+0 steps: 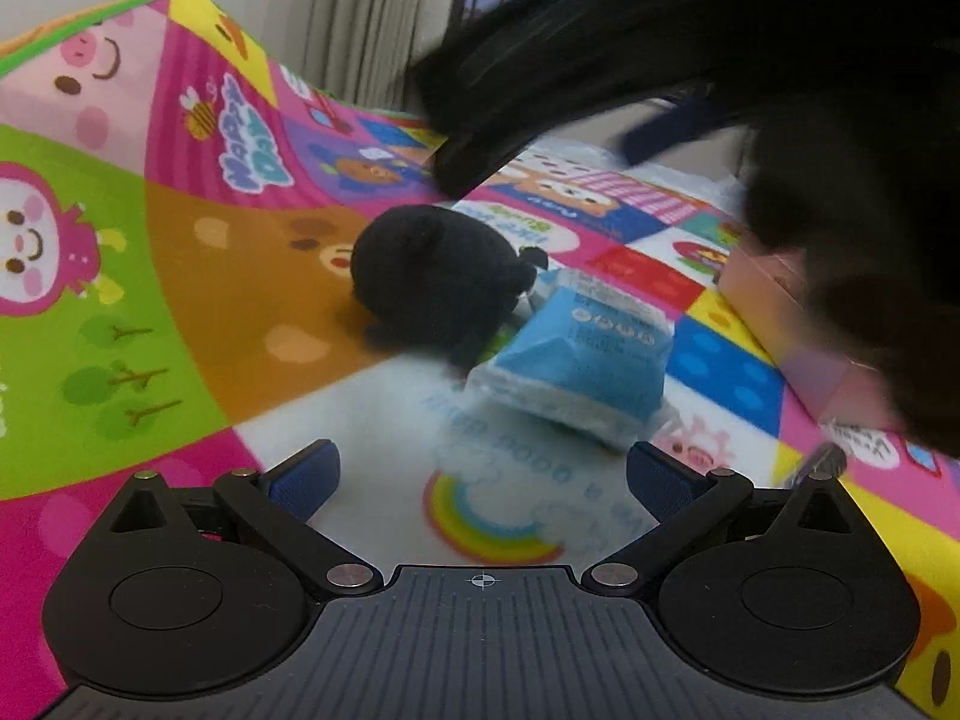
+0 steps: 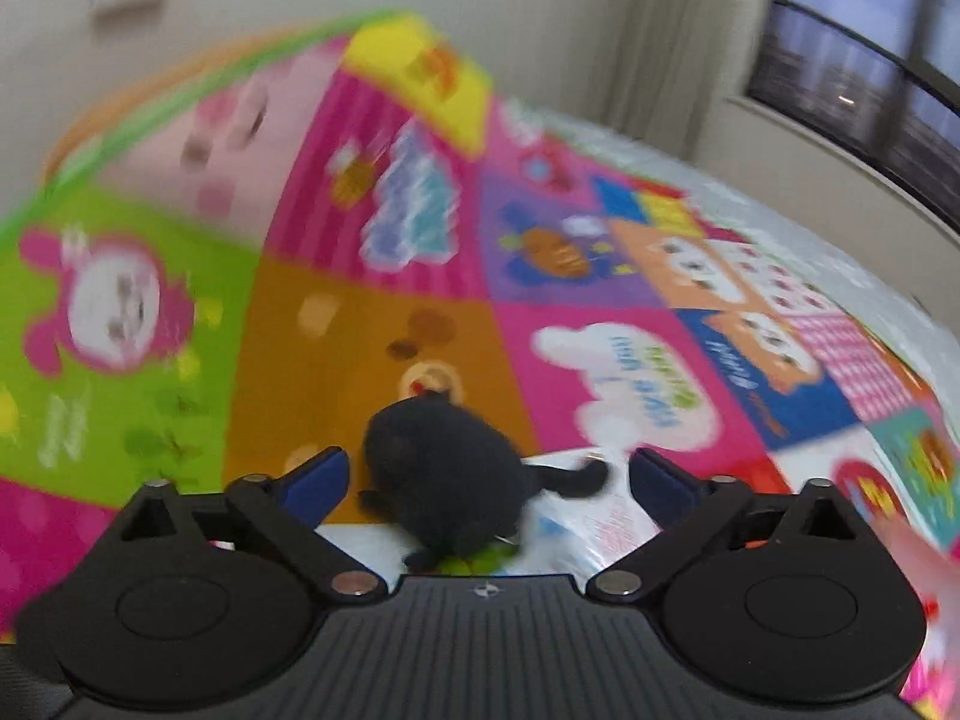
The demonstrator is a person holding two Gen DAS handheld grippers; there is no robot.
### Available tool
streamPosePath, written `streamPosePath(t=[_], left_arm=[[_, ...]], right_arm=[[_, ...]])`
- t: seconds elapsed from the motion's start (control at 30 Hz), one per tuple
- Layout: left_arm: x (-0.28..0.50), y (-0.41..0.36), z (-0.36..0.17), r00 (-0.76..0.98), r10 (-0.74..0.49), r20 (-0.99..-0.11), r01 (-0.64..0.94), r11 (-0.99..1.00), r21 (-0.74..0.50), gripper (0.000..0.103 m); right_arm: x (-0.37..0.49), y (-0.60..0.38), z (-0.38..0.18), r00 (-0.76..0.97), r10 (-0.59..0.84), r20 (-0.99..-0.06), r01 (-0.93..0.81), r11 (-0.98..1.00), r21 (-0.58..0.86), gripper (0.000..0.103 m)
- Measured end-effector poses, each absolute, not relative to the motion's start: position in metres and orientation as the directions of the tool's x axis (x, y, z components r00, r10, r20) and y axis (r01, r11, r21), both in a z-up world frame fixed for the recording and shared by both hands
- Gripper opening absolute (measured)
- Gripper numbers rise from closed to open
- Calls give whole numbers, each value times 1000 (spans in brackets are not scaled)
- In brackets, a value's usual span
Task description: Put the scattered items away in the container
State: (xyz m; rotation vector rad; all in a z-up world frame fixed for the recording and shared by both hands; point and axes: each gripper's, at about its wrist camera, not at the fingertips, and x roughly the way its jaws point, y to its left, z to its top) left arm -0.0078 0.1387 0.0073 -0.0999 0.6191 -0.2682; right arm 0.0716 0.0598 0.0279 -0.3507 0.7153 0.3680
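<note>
Mat [image 1: 180, 276] is lying under everything. I am seeing my left gripper [image 1: 480, 474] hovering with jaws spread, empty. Ahead, plush [image 1: 438, 276] is touching blue packet [image 1: 576, 354]. My right gripper [image 2: 486, 480] is hanging spread over plush [image 2: 444, 474], not pinching it.

Fuzzy black plush toy [image 1: 435, 276], glossy blue plastic packet [image 1: 585, 354]

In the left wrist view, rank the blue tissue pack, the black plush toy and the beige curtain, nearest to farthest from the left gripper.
1. Blue tissue pack, just ahead, slightly right.
2. Black plush toy, behind it, left.
3. Beige curtain, far back by the wall.
</note>
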Motion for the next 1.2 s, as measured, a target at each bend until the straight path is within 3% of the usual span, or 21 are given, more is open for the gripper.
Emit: streamPosePath(t=[0.17, 0.2, 0.23, 0.33, 0.47, 0.63, 0.77, 0.9, 1.03, 1.2], left_arm=[[-8, 155, 7, 770, -309, -559, 220, 950, -222, 103], [-7, 157, 6, 766, -316, -560, 221, 947, -231, 103], [-7, 159, 6, 763, -323, -560, 224, 945, -240, 103], [-8, 161, 7, 761, -334, -556, 231, 941, -249, 103], [-8, 160, 6, 760, -336, -556, 232, 940, -251, 103], [-9, 159, 5, 764, -333, -552, 227, 941, -253, 103], [-9, 163, 4, 773, -341, -534, 216, 934, -285, 103], [-10, 162, 5, 779, -346, -523, 229, 933, -276, 103], [-15, 154, 8, 778, -376, -503, 283, 925, -254, 103], [-21, 149, 10, 785, -407, -467, 328, 913, -243, 103]], right_arm=[[112, 78, -3, 628, 169, -760, -415, 898, -144, 96], [120, 79, -7, 615, 166, -771, -400, 908, -123, 91], [126, 79, -10, 596, 178, -783, -393, 915, -91, 80], [130, 88, -9, 568, 214, -795, -394, 918, -34, 80], [113, 108, 2, 476, 357, -803, -524, 849, 67, 79], [97, 94, 39, 543, 413, -731, -558, 828, 53, 101], [115, 43, 44, 619, 316, -719, -384, 920, 73, 103], [132, -4, 10, 564, 215, -798, -203, 972, 119, 69], [122, -33, -17, 504, 271, -820, -101, 961, 256, 65], [84, -24, -20, 433, 447, -783, -207, 895, 396, 66]])
